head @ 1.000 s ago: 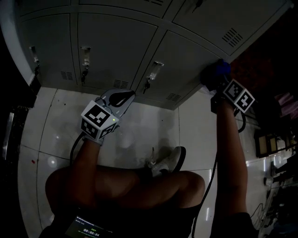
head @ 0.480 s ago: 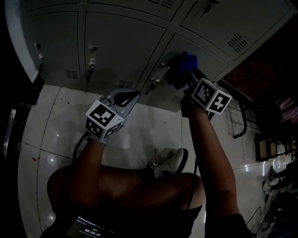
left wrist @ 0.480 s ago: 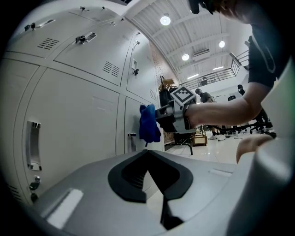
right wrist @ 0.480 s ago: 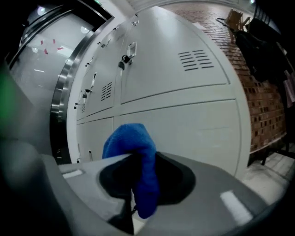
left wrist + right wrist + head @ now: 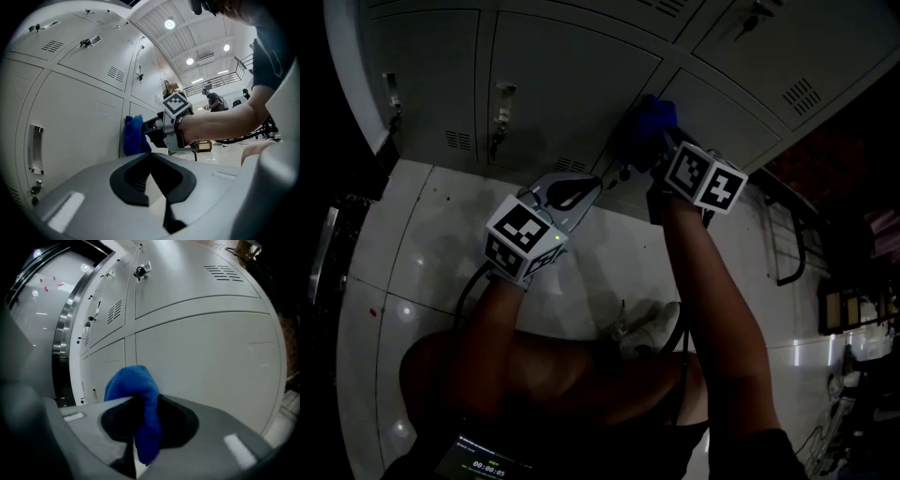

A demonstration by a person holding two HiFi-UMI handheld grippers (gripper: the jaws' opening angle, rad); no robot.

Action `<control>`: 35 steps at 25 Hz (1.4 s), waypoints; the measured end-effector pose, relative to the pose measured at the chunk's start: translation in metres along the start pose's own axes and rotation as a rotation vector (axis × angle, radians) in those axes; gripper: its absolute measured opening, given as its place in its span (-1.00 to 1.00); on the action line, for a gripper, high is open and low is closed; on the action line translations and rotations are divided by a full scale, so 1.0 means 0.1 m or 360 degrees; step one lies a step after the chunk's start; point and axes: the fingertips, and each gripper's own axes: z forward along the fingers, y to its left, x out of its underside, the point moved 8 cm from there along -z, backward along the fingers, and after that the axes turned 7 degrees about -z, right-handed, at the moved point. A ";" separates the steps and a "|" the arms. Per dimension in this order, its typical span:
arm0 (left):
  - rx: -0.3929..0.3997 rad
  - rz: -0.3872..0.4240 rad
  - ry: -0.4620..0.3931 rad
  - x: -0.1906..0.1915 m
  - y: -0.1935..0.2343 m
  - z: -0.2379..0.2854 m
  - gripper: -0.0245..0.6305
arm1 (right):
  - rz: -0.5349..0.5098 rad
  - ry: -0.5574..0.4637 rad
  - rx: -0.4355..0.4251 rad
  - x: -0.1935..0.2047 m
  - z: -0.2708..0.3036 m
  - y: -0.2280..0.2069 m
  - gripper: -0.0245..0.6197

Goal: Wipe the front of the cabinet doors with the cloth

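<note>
Sliding left | right claw [image 5: 140, 437] clamps cloth [image 5: 649, 114] | against cabinet door [image 5: 712, 103]

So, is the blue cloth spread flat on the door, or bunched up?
Bunched: the blue cloth sticks out as a folded wad from the right gripper, shut on it.

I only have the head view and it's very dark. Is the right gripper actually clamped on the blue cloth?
Observer: Yes. In the right gripper view, the right gripper has its jaws closed on the blue cloth, which bunches up past them.
Operator: Is the left gripper holding anything?
Observer: No. In the left gripper view, the left gripper has its jaws together with nothing between them.
Operator: Is the cloth on the cabinet?
Observer: The left gripper view shows it against the cabinet doors, at a vertical seam.
</note>
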 end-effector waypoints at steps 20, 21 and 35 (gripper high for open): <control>0.0034 0.0017 0.0074 0.11 -0.06 0.06 -0.93 | 0.0039 0.0066 0.0463 0.32 -0.84 -1.45 -0.69; 0.0035 0.0019 0.0079 0.11 -0.06 0.07 -0.93 | 0.0020 0.0069 0.0501 0.34 -0.89 -1.54 -0.69; 0.0035 0.0009 0.0096 0.14 -0.06 0.09 -0.93 | 0.0046 0.0098 0.0678 0.62 -1.11 -1.71 -0.69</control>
